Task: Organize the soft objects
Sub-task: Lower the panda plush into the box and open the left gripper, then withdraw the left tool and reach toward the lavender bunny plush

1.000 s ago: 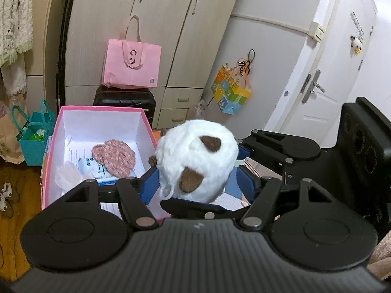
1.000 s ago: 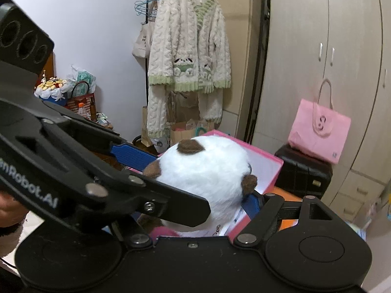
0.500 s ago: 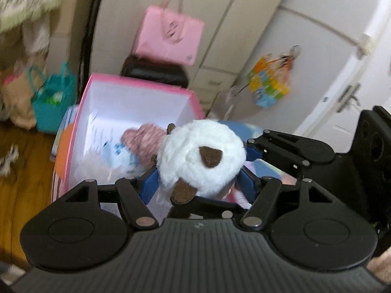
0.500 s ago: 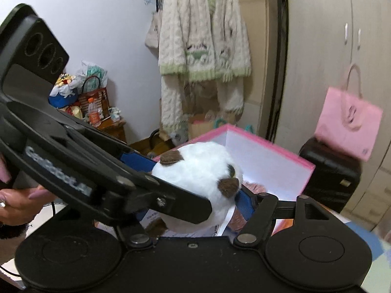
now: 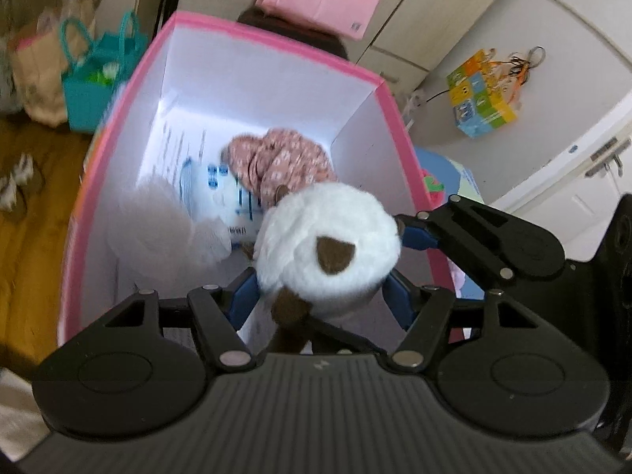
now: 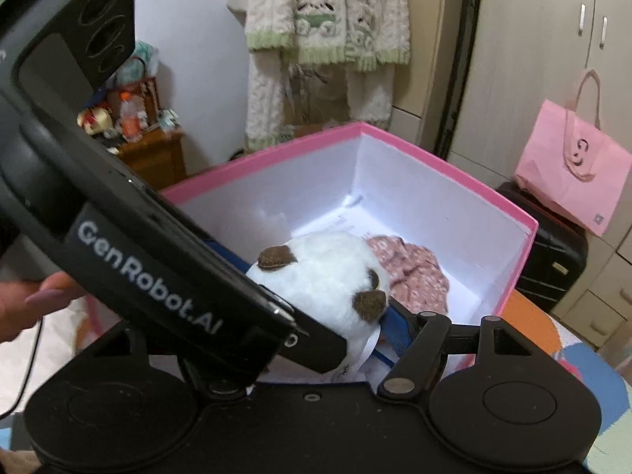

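A white plush toy [image 5: 328, 237] with brown ears hangs over the near end of an open pink box [image 5: 252, 31] with white inner walls. My left gripper [image 5: 320, 300] is shut on it, a blue pad pressed into each side. My right gripper [image 6: 316, 288] grips the same plush toy [image 6: 316, 276] from the other side; its right finger [image 6: 395, 324] presses the fur and its left finger is mostly hidden behind the left gripper's black body [image 6: 158, 276]. In the box [image 6: 296, 146] lie a pink floral cloth [image 5: 276, 162], printed paper [image 5: 221, 193] and a white fluffy thing [image 5: 170, 221].
Behind the box a pink bag [image 6: 572, 166] rests on a black suitcase [image 6: 549, 260] against the wardrobe. A teal bag [image 5: 94, 79] stands on the wooden floor to the left. A knitted cardigan [image 6: 324, 19] hangs above. A person's hand [image 6: 23, 304] holds the left gripper.
Both grippers have come down and forward with the plush toy between them. The box has drawn closer and now fills the middle of both views. The left gripper has rolled.
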`<state>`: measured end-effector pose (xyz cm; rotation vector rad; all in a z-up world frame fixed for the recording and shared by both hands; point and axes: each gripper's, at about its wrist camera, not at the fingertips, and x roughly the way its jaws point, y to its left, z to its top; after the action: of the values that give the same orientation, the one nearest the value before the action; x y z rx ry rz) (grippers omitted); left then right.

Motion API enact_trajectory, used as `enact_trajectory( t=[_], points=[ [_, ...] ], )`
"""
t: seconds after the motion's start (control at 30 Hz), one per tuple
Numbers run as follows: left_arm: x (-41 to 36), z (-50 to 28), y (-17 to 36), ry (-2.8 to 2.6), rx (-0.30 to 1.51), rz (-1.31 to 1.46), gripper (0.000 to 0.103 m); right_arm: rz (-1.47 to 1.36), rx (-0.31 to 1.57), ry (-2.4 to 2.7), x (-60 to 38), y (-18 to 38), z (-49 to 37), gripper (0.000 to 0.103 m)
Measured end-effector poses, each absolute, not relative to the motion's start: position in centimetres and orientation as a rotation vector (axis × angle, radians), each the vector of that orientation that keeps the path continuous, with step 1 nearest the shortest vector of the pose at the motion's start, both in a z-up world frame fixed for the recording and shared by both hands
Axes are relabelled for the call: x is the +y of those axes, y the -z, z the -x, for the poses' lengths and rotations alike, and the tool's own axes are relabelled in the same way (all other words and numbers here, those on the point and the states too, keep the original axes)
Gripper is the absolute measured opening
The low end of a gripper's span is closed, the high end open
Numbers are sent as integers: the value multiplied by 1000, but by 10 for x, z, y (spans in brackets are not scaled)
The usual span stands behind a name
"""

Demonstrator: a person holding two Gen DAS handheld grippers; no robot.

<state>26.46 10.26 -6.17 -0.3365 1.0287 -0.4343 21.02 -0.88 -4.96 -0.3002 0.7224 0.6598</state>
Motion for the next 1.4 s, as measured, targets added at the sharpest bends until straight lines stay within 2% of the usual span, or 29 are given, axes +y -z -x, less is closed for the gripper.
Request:
enact_trajectory(
  t=[0.17,0.3,0.83,1.07,1.4],
  points=[
    [99,-260,63,403,1000,313,67,347,721,-624,-10,52,-211,77],
    [97,-247,53,377,936,252,67,366,706,-601,-13,45,-203,84],
    [97,-159,-6,416,715,51,69,348,642,-612,-40,11,-155,85],
    [84,-130,-25,436,681,-10,69,325,615,-630,-66,-9,-125,85],
    [41,-94,-39,615,727,-107,69,298,597,-574,-127,-16,-74,85]
  ],
)
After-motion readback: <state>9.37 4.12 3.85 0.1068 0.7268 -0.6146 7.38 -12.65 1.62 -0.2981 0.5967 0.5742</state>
